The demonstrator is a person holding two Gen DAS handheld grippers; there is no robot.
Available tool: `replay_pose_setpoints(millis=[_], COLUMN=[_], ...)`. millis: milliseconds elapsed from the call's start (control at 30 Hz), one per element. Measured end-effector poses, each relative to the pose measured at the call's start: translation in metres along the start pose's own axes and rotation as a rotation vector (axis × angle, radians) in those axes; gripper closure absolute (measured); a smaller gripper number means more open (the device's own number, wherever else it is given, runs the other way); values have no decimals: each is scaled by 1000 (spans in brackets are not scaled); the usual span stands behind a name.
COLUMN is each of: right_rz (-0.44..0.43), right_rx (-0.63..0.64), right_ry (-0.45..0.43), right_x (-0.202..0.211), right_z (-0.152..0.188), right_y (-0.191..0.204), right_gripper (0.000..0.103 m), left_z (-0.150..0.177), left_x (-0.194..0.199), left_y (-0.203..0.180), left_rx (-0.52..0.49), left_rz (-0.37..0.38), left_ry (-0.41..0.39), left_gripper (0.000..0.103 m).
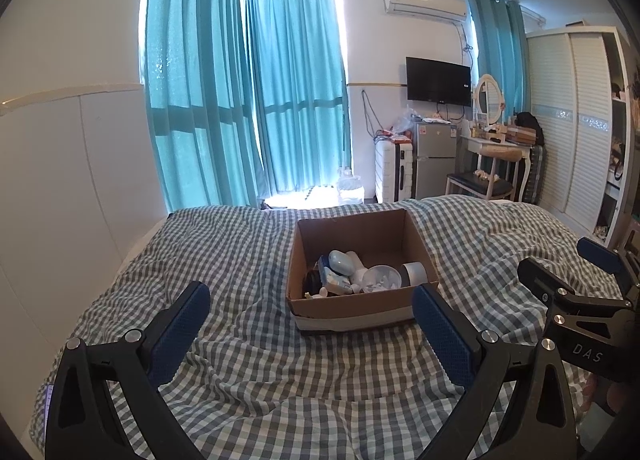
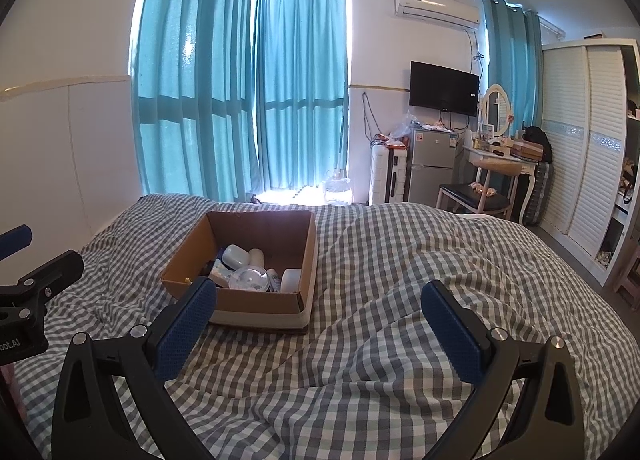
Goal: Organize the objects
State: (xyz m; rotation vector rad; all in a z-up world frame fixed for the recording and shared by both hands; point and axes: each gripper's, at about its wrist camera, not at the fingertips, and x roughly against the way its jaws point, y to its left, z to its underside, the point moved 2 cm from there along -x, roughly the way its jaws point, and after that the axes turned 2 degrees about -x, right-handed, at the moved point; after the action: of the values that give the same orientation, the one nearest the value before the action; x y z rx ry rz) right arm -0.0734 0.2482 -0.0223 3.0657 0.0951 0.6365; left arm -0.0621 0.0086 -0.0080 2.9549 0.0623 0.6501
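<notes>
Left gripper (image 1: 310, 330) wide open, empty, above quilt (image 1: 240, 244) | right gripper (image 2: 320, 330) likewise agape, empty | box (image 1: 352, 306) just ahead on quilt, holding jars and bottles | advice: descend vertically over one item, clear of cardboard walls

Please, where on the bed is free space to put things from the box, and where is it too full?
Free: the checked cover right of the cardboard box, and the strip left of it toward the wall. Also free between the box and both open tongs. Crowded: the box's near half, packed with jars and bottles; its far half is bare.
</notes>
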Motion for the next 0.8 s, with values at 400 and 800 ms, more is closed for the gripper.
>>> replay_pose_setpoints(millis=[400, 800], right_rz=[4, 6], right_rx=[-5, -3], right_ry=[6, 10], right_x=[-1, -3], right_z=[1, 2], right_y=[0, -1], right_gripper=[0, 0], left_z=[-1, -1], left_x=[3, 2], left_y=[0, 3], left_rx=[-1, 7], left_rz=[-10, 6], left_ry=[-4, 6], left_gripper=[0, 0])
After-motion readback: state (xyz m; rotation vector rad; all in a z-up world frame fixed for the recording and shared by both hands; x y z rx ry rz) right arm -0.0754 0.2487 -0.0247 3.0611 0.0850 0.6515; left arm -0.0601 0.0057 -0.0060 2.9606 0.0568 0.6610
